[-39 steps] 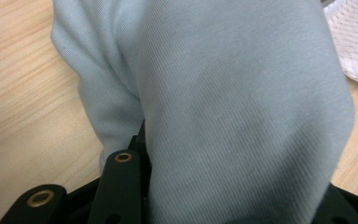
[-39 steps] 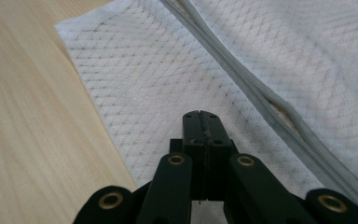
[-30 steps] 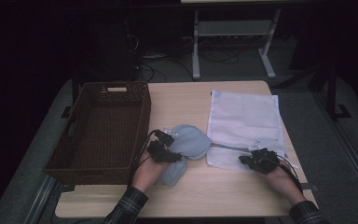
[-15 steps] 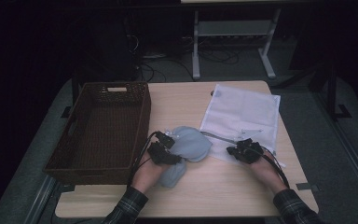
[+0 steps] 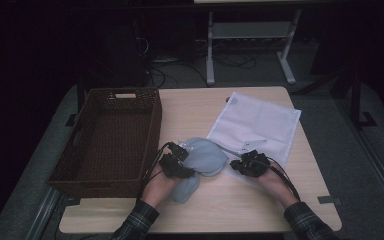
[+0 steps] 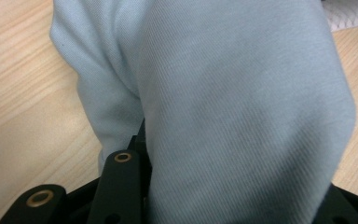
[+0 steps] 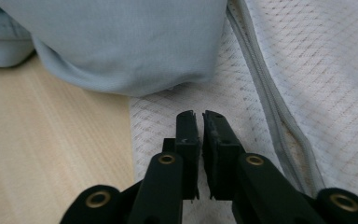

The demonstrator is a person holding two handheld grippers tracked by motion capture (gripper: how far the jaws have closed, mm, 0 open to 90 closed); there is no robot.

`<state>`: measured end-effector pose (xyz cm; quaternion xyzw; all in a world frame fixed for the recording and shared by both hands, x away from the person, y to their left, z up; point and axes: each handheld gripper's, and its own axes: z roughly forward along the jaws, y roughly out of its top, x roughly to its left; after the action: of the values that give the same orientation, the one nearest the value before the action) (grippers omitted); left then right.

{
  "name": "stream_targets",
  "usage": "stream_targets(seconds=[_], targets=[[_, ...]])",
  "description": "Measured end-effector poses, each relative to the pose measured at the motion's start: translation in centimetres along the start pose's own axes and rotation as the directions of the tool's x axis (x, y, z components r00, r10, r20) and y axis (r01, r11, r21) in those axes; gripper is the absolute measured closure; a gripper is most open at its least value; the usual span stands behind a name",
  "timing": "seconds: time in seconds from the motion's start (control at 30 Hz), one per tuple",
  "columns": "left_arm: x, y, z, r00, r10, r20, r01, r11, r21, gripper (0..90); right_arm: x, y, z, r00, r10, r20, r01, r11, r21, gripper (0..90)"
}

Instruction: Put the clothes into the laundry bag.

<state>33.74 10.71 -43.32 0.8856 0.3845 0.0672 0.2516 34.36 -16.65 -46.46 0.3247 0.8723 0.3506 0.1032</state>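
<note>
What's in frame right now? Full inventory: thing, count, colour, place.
wicker basket: 1, dark brown, left part of the table, nothing seen inside.
mesh laundry bag: 1, white with a grey zipper, lying flat on the right part of the table.
garment: 1, pale blue-grey, bunched at table centre, its edge lying over the bag's near corner.
table: 1, light wood, centre of the high view.
metal stand: 1, light grey, on the floor behind the table.
cables: several, dark, on the floor behind the table.
left gripper: 1, black, shut on the garment.
right gripper: 1, black, over the bag's near corner, jaws nearly together with a thin gap, just starting to open, nothing seen between them.
sleeves: 2, dark plaid, bottom edge.
</note>
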Motion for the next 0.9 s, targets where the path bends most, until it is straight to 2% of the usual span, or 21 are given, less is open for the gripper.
stream_targets(seconds=[0.2, 0.3, 0.43, 0.73, 0.83, 0.87, 0.9], targets=[[0.1, -0.2, 0.4, 1.0000, 0.000, 0.003, 0.000, 0.9999, 0.013, 58.3, -1.0, -0.1, -2.1, 0.9976, 0.009, -0.068, -0.012, 0.9990, -0.044, 65.8], [0.2, -0.3, 0.7, 1.0000, -0.005, 0.008, 0.005, 0.9999, 0.016, 57.9, -1.5, -0.5, -3.0, 0.9972, 0.009, -0.075, -0.014, 0.9979, -0.063, 59.7], [0.2, -0.3, 0.8, 0.9998, -0.010, 0.015, 0.009, 0.9998, 0.017, 57.5, -2.7, -0.8, -3.5, 0.9952, 0.015, -0.097, -0.020, 0.9988, -0.045, 52.3], [0.3, -0.4, 1.0, 0.9998, -0.003, 0.021, 0.003, 0.9999, 0.016, 56.6, -5.4, -0.2, -3.7, 0.9983, 0.046, -0.035, -0.047, 0.9979, -0.044, 49.6], [0.2, -0.5, 1.0, 0.9998, -0.001, 0.019, 0.001, 0.9999, 0.016, 56.5, -6.4, 0.1, -3.5, 0.9966, 0.077, -0.028, -0.080, 0.9924, -0.094, 50.7], [0.2, -0.5, 1.0, 0.9998, -0.001, 0.019, 0.001, 0.9999, 0.015, 56.4, -6.8, 0.4, -3.1, 0.9971, 0.072, -0.024, -0.074, 0.9944, -0.075, 49.7], [0.3, -0.5, 1.0, 0.9998, -0.001, 0.020, 0.000, 0.9999, 0.014, 56.4, -7.0, 0.6, -2.9, 0.9985, 0.055, 0.000, -0.055, 0.9961, -0.069, 50.0]])
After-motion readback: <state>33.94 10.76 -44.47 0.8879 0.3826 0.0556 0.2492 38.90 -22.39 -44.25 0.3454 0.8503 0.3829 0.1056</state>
